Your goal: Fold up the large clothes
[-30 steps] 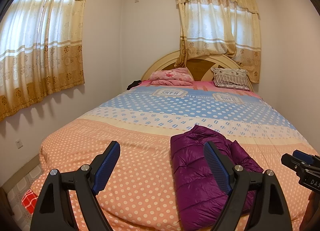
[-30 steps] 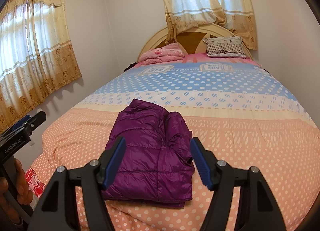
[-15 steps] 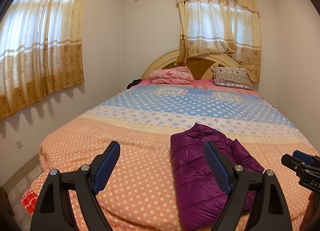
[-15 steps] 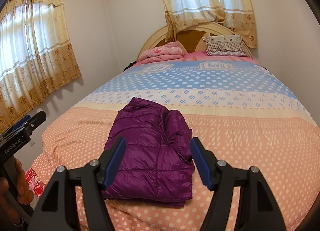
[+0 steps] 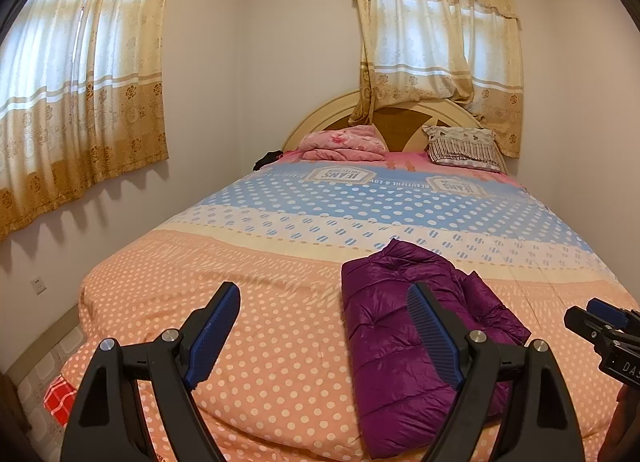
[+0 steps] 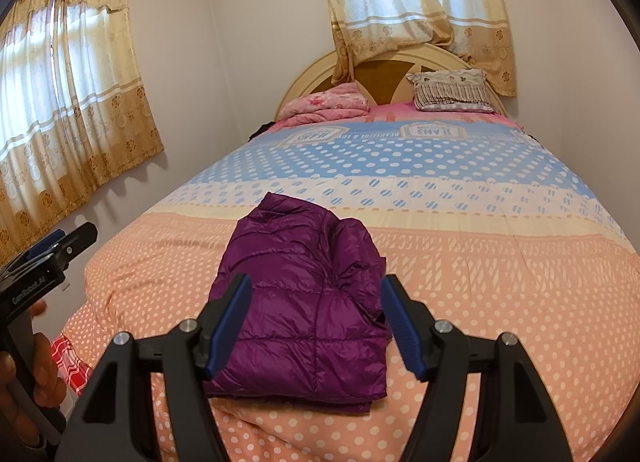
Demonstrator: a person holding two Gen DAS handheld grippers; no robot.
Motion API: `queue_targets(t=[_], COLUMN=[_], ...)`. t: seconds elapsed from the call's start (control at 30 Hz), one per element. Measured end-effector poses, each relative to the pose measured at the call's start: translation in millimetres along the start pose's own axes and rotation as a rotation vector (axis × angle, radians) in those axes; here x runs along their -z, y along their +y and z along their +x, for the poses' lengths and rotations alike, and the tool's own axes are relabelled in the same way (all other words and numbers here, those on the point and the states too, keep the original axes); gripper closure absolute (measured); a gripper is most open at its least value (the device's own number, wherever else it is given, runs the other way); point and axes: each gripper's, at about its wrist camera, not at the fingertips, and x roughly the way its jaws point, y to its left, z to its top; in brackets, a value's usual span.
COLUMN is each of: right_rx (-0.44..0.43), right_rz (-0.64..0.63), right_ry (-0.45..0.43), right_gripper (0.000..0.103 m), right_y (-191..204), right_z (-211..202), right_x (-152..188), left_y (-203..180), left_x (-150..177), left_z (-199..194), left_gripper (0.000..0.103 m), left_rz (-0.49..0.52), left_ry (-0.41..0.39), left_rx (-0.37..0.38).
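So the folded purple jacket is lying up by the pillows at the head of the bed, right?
Not quite. The folded purple jacket lies near the foot of the bed, on the orange dotted part, far from the pillow. The right wrist view shows it.

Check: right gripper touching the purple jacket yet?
Apart. In the right wrist view the right gripper hangs open in front of the folded purple jacket, nothing between its pads; the left wrist view shows it held off the bed's near corner.

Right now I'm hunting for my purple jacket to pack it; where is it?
The jacket lies folded on the bed, near its foot on the peach dotted band, centred in the right wrist view, far from the pillow.
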Motion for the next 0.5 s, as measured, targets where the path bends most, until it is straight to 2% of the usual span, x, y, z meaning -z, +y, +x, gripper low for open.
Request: queue_targets(t=[0.23,0.5], right_rx=[0.0,0.0], right_rz=[0.0,0.002], right_ry=[0.001,0.009], right_gripper=[0.033,0.033], right_y=[0.8,-0.9], right_z=[-0.1,1.6], right_x=[0.1,1.9], left_y=[0.0,-8.6], left_x=[3.6,5.7], left_z=[5.0,2.5], left_gripper=[0.017,0.017], left_rz=[0.014,0.054], left_ry=[0.013,-0.024], left_rx=[-0.011,-0.026])
